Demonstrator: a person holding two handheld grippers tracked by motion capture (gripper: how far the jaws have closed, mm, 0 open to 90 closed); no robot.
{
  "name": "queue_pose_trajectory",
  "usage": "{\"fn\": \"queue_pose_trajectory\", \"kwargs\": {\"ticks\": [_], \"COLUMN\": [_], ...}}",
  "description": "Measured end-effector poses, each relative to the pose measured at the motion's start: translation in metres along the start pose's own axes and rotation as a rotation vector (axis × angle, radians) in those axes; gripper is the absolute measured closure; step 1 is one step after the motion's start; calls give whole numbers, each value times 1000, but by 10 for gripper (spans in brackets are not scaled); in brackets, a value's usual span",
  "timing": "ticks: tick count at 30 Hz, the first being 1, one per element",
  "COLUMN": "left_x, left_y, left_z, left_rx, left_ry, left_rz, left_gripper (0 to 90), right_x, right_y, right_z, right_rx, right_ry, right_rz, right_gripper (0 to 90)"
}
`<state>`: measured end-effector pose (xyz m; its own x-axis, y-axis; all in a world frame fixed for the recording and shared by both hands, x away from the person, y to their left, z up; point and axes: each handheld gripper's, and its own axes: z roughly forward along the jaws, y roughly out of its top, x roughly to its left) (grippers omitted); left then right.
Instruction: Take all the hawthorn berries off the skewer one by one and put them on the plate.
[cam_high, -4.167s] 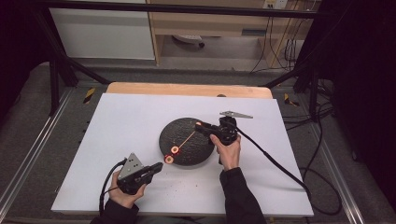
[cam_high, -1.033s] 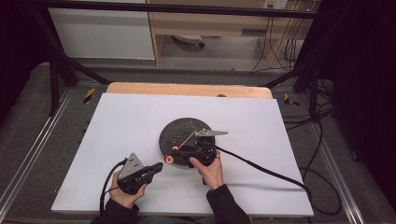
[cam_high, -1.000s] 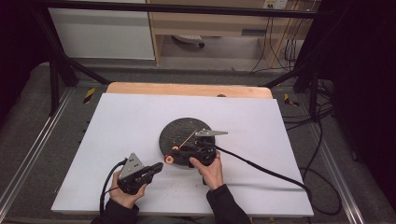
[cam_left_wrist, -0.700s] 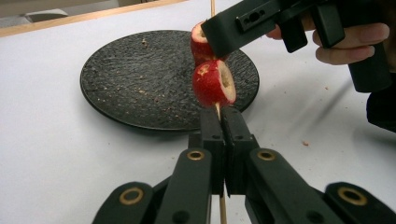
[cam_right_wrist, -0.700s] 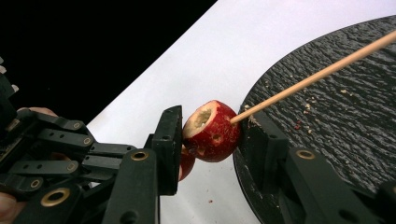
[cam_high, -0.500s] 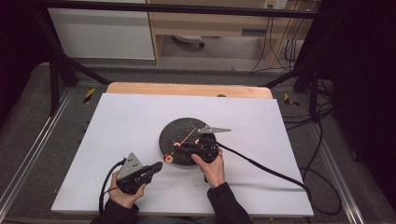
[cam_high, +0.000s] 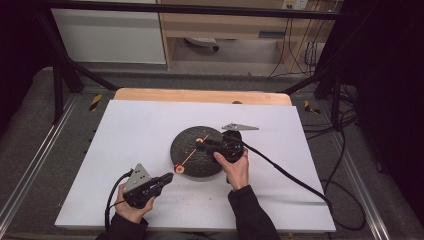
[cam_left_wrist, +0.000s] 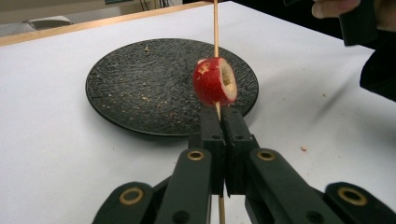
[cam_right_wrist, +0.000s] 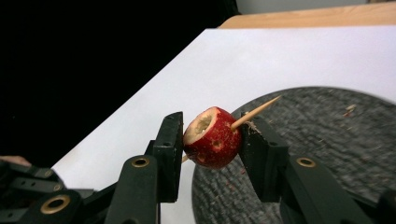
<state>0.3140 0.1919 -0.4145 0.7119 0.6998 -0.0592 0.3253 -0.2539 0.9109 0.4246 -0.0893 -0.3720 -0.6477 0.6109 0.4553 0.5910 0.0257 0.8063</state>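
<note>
White tabletop (cam_high: 130, 130): left gripper (cam_left_wrist: 219, 122) pinches thin wooden skewer (cam_left_wrist: 215, 28); right gripper (cam_right_wrist: 211, 140) clamps cored red fruit (cam_right_wrist: 212, 137) between its jaws. Slide fruit straight along skewer.

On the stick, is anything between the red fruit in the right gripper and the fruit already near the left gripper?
Nothing visible is in the way. The right gripper clamps a red fruit threaded near the tip of the stick. From there the stick runs bare over the black plate to the other fruit, just above the left gripper.
</note>
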Motion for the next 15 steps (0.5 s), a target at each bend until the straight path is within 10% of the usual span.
{"fn": "queue_pose_trajectory", "kwargs": {"ticks": [15], "left_x": [3], "left_y": [0], "left_z": [-1], "left_rx": [2], "left_ry": [5], "left_rz": [-8], "left_gripper": [885], "right_x": [-19], "right_y": [28], "right_z": [-12], "right_rx": [-54], "right_ry": [-74], "right_rz": [3], "right_gripper": [615]}}
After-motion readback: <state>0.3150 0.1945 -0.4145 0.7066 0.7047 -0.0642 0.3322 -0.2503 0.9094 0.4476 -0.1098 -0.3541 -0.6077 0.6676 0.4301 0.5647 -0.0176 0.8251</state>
